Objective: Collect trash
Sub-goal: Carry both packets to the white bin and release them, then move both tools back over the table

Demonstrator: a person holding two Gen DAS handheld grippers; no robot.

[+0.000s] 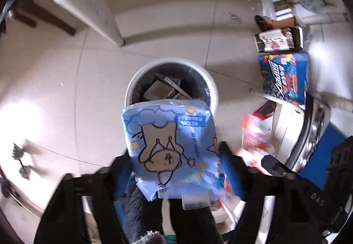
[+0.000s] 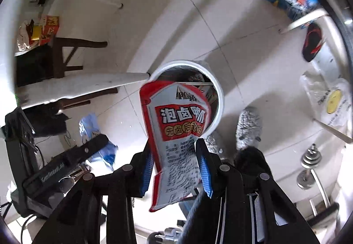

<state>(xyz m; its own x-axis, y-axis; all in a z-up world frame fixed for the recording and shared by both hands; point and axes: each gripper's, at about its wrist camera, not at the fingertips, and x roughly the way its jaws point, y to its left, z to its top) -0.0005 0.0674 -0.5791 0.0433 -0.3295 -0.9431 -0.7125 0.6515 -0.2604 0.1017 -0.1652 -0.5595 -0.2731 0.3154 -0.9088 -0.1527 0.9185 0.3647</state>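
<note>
A white round trash bin (image 1: 134, 80) with a dark liner and cardboard scraps inside stands on the tiled floor below both grippers. A light-blue tissue pack (image 1: 169, 140) with a cartoon bear hangs over the bin's near rim, between the fingers of my left gripper (image 1: 174, 155). Its jaws stand wide and the pack looks flat and unsqueezed. My right gripper (image 2: 173, 143) is shut on a red and white snack wrapper (image 2: 178, 116), held over the bin (image 2: 219, 98). The wrapper also shows as a red blur (image 1: 253, 133) in the left wrist view.
A colourful blue box (image 1: 284, 76) and a carton (image 1: 275, 40) stand to the bin's right. A white table leg (image 1: 94, 8) rises behind it. A dumbbell (image 2: 308, 162), a black and red slipper (image 2: 313, 43), a plastic bag (image 2: 331, 100) and a person's fuzzy grey slipper (image 2: 249, 127) lie nearby.
</note>
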